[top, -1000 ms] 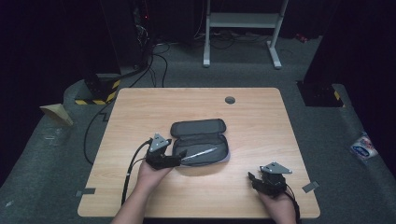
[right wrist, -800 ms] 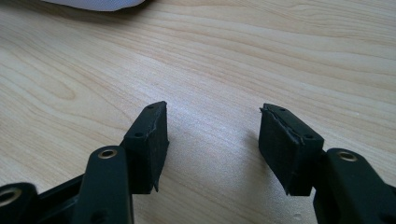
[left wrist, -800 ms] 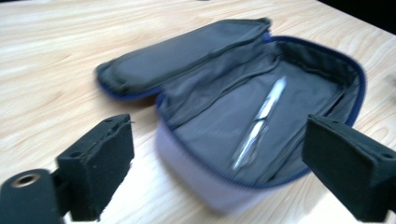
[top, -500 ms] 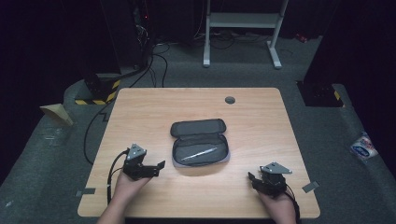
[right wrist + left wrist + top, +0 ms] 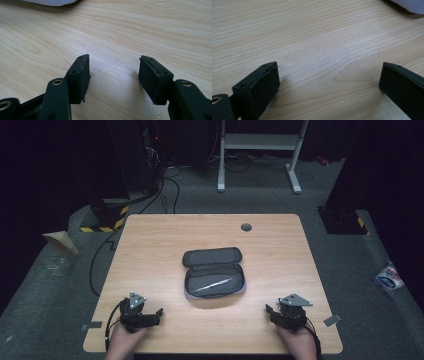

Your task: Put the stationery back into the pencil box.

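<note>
A grey zip case [image 5: 214,273] lies unzipped in the middle of the wooden table [image 5: 150,250], with a silver pen [image 5: 213,285] inside its lower half. My left gripper [image 5: 159,314] rests near the front left edge, jaws wide apart over bare wood [image 5: 329,75], nothing between them. My right gripper [image 5: 268,312] rests near the front right edge, also open over bare wood [image 5: 113,70]. A pale corner of the case [image 5: 409,5] shows at the top right of the left gripper view, and its edge [image 5: 50,2] at the top left of the right gripper view.
A round cable hole [image 5: 246,227] sits at the table's far side. Cables [image 5: 150,195] and a metal stand [image 5: 260,150] lie on the dark floor beyond. A black-and-yellow striped block [image 5: 102,222] lies left of the table.
My left gripper has pulled back from the case to the front left of the table and stands empty. The right gripper has stayed put.
</note>
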`<act>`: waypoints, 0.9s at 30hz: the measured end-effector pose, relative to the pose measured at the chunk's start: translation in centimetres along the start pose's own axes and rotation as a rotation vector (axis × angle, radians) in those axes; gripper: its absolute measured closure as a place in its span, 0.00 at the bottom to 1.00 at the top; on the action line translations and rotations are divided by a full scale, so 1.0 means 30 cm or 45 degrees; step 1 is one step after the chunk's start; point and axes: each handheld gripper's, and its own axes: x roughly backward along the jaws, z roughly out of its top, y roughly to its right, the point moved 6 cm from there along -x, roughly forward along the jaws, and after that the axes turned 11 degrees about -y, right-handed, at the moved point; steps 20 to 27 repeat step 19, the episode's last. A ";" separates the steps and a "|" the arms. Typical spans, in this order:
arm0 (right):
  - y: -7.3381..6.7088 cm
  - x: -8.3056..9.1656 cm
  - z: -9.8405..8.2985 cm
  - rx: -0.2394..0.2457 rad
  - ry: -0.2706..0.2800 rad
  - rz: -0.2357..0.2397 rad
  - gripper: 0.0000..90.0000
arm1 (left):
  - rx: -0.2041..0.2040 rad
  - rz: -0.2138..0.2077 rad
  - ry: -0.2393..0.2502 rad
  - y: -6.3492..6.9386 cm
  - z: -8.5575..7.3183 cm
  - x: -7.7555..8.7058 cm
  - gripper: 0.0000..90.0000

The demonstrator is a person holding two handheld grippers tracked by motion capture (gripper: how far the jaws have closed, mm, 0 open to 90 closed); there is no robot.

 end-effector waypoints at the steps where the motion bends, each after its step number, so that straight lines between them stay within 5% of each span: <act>1: 0.000 0.000 0.000 0.000 0.000 0.000 0.47 | 0.004 -0.003 0.004 0.002 0.000 0.001 0.04; 8: -0.001 0.000 0.000 -0.007 -0.002 0.001 0.46 | 0.024 -0.004 0.036 -0.013 0.004 0.004 0.15; 27: -0.002 0.000 0.000 -0.009 -0.002 0.001 0.46 | 0.018 -0.012 0.036 -0.014 0.005 0.004 0.15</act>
